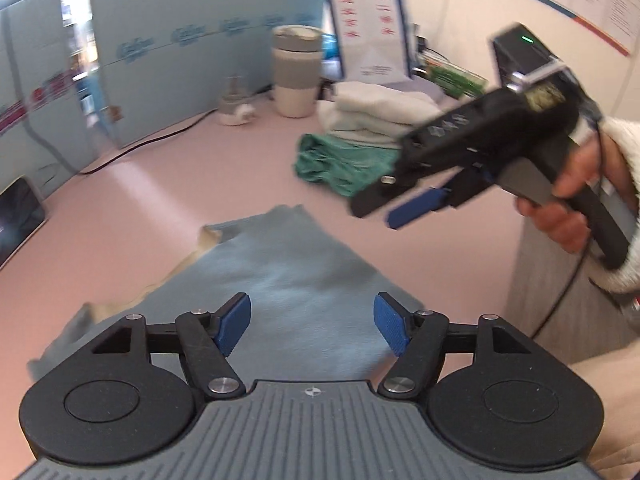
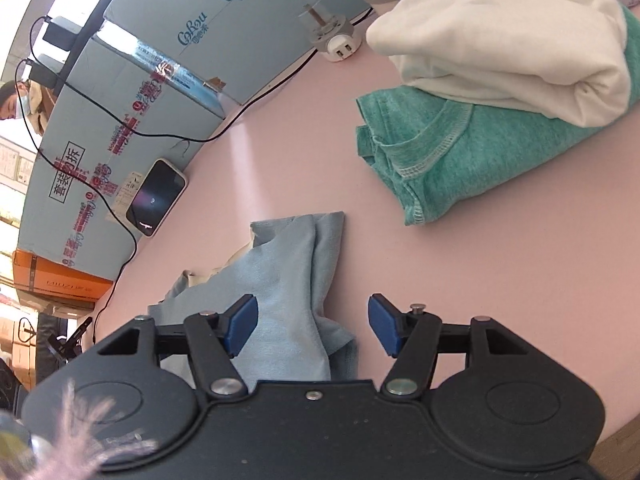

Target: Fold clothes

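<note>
Though folded narrow — blue-grey cloth [image 1: 292,280], cream lining at its edge.

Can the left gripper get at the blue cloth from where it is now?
Probably yes: the left gripper stands open right over the blue cloth, nothing lies between them, and the right gripper is off to one side.

With the table [image 2: 500,280] as landmark, a flat cloth [image 2: 288,276] lies at its near edge, and farther in and to the right sits a pile of folded clothes [image 2: 492,96], a thick garment [image 2: 500,44] on top of a thinner one [image 2: 452,152]. Boxes [image 2: 132,92] stand along the table's left edge, with a phone [image 2: 157,197] leaning against them. A cup [image 1: 297,70] and a plug adapter [image 2: 335,36] stand at the table's far end.
</note>
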A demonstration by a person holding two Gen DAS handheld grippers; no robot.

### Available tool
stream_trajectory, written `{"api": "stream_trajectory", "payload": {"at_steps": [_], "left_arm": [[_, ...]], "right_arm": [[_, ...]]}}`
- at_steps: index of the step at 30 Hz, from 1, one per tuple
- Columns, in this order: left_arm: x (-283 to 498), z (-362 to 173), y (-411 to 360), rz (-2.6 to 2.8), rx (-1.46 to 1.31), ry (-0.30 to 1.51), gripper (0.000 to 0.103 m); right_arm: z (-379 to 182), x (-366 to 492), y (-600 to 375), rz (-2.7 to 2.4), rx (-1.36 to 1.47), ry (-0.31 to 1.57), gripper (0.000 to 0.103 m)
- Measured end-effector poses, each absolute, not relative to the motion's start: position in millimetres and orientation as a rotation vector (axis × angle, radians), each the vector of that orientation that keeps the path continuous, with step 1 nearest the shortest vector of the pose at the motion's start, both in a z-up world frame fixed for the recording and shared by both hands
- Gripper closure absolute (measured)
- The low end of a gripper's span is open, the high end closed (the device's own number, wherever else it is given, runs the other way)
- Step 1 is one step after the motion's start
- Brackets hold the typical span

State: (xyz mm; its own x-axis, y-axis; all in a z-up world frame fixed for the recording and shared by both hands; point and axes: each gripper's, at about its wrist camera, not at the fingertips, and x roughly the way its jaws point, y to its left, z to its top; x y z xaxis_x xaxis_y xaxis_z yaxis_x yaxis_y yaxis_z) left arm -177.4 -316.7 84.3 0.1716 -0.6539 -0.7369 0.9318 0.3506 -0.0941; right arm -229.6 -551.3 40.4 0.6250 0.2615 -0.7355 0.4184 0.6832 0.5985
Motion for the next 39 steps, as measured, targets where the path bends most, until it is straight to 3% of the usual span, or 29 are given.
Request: {"api": "stream_trajectory", "payload": {"at_steps": [13,25,29,33,36,38,39], "left_arm": [[-217.3,57.1,-359.4,-1.307,0.613,0.797,0.031],[-234.9,45.0,-366.5,-1.234,0.763,0.754,0.039],[-239.7,43.2,-367.8,-1.243,0.788,0.748,0.049],[-240.0,36.8,-367.4,-1.217,0.823,0.725,0.07],[-239.3,36.5,-366.4,-1.213,0.828,0.717,0.074],[-239.0,37.6,-366.4,-1.216,0.831,0.707,0.079],[-238.0,38.2,-366.4,-1.218,0.825,0.703,0.086]], "right_arm": [[6.2,-189.8,-572.3,0.065,0.864,1.002,0.042],[-21.0,-173.6,-573.8,0.181,0.978,1.018,0.042],[-28.4,-172.1,-568.9,0.189,1.035,0.982,0.042],[-32.3,-175.7,-569.8,0.179,1.065,0.95,0.043],[-33.6,-179.1,-571.1,0.171,1.081,0.936,0.045],[-32.0,-180.3,-569.3,0.156,1.06,0.933,0.05],[-32.0,-180.9,-569.0,0.144,1.058,0.931,0.054]]}}
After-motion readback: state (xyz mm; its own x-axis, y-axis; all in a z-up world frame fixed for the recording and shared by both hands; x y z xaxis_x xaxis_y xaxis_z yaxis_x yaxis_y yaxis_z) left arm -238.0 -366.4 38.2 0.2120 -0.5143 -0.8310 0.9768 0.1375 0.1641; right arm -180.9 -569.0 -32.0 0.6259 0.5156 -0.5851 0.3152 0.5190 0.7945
